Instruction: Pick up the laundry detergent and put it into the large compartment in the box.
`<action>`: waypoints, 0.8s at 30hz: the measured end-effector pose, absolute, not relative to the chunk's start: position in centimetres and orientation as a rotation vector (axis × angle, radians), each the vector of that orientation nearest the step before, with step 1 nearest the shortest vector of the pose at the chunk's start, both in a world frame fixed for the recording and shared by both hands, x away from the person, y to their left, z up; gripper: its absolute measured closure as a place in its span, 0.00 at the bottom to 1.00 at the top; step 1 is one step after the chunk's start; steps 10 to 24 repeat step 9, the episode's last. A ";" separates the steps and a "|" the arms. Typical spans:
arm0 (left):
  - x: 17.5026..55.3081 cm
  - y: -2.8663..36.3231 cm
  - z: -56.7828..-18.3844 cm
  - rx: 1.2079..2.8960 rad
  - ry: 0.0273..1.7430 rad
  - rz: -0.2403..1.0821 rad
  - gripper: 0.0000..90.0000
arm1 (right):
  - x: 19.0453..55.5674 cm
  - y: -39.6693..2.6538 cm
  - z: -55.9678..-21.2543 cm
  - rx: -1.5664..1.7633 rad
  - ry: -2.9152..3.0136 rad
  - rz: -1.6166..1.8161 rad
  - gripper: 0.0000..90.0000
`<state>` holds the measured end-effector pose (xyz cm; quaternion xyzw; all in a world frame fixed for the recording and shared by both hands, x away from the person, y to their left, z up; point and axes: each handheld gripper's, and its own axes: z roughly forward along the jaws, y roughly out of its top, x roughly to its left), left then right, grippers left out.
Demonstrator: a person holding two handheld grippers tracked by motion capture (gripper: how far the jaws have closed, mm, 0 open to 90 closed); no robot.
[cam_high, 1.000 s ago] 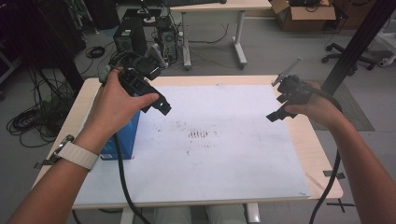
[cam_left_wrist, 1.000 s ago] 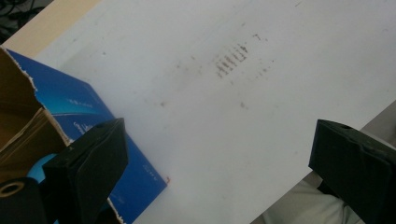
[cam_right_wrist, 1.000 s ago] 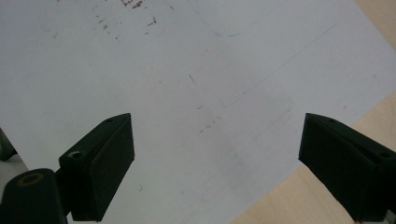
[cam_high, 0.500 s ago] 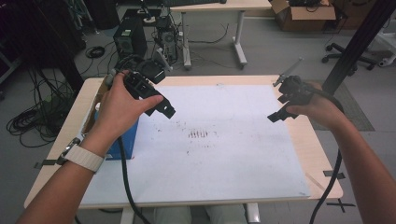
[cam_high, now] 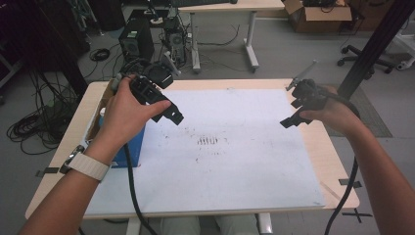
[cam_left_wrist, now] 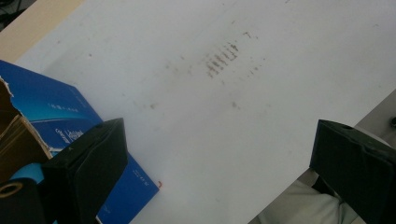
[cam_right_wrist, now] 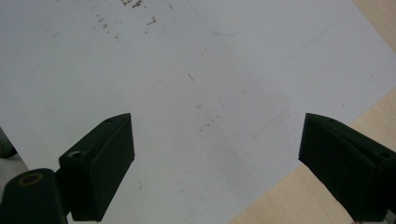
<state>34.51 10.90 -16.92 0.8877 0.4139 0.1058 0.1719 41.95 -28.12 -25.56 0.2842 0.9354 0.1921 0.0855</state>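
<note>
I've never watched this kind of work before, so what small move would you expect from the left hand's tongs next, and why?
Probably a short move down and back toward the blue box. The left tongs hang wide open and hold nothing above the white sheet, with the box just beside them at the table's left edge. The right tongs are open too, far from it.

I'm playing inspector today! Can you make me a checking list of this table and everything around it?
Surface: wooden table under a white sheet with dark smudges.
Job's things: blue box at the table's left edge, top open.
Clutter: nothing seen.
Grippers: left gripper above the box, jaws wide apart, empty; right gripper over the sheet's right side, jaws wide apart, empty.
Cables: one black cable trails from each gripper.
Surroundings: computer towers, cardboard box, office chair, floor cables.
</note>
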 end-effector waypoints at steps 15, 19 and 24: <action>34.5 11.0 -17.0 2.522 1.175 0.295 0.05 | 41.9 -28.0 -25.5 0.847 2.789 0.571 0.12; 34.5 11.0 -17.0 2.522 1.175 0.295 0.05 | 41.9 -28.0 -25.5 0.847 2.789 0.571 0.12; 34.5 11.0 -17.0 2.522 1.175 0.295 0.05 | 41.9 -28.0 -25.5 0.847 2.789 0.571 0.12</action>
